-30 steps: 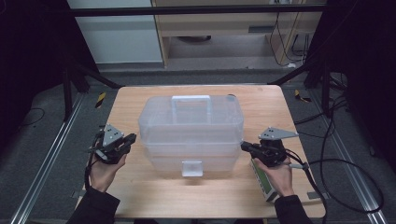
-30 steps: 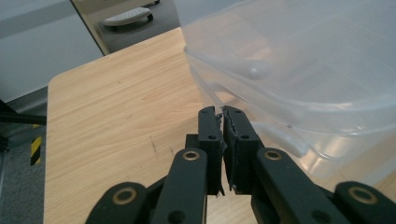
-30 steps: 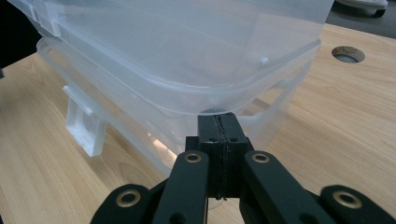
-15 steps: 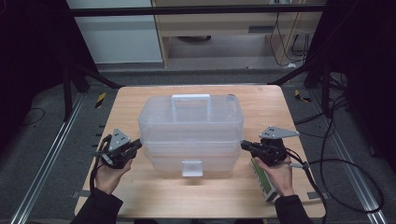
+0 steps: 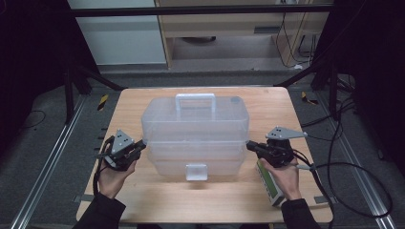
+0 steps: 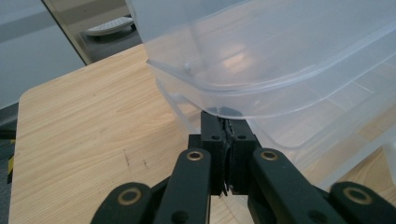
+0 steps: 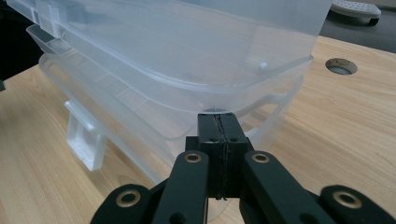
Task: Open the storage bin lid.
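A clear plastic storage box (image 5: 196, 133) with a white handle (image 5: 195, 100) on its lid and a front latch (image 5: 196, 171) stands mid-table. My left gripper (image 5: 142, 144) is shut at the box's left end. In the left gripper view its tips (image 6: 227, 114) meet right under the rim of the lid (image 6: 280, 56), with nothing between them. My right gripper (image 5: 249, 144) is shut at the right end. In the right gripper view its tips (image 7: 218, 116) sit just below the lid's rim (image 7: 187, 51). The latch (image 7: 84, 140) hangs at the left there.
The wooden table (image 5: 157, 200) has bare room in front of the box. A small green-and-white carton (image 5: 267, 183) lies under my right hand. A round cable hole (image 7: 342, 66) sits behind the box at the right. Cables (image 5: 344, 167) trail off the right edge.
My left gripper has shifted a little toward the near side and closer to the box's left end. The right gripper and the box have stayed still.
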Motion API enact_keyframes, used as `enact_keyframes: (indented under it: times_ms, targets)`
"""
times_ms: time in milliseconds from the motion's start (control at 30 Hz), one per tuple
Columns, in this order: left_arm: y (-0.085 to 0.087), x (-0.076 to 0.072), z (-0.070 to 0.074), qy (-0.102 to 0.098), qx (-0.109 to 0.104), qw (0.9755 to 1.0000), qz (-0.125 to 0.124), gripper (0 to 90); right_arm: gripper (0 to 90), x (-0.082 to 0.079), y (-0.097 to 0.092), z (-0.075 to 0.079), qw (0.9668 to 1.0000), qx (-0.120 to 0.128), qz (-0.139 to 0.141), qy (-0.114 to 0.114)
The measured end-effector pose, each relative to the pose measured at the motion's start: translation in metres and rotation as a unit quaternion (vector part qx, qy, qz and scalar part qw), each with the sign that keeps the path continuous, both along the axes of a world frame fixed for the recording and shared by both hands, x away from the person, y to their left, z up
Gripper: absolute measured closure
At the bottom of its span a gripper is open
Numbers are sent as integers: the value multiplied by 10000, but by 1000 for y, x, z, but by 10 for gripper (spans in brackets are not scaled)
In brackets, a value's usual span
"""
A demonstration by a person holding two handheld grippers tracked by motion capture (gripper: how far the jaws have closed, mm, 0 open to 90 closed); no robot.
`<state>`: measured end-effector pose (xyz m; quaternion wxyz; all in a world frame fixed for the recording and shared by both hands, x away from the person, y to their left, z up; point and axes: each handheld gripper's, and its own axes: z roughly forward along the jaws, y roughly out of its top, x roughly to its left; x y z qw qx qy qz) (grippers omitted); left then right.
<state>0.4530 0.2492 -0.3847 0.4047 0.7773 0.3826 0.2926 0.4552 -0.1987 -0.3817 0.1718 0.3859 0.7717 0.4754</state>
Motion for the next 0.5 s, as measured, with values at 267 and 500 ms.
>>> enact_keyframes:
  times_ms: [267, 500]
  targets:
    - [-4, 4, 4, -55, -4, 10000, -8, 875, 900, 3, 2, 5, 10000, 34, -70, -61]
    - [-4, 5, 7, -111, -62, 9999, 32, 877, 900, 8, 0, 6, 9998, 175, -95, -67]
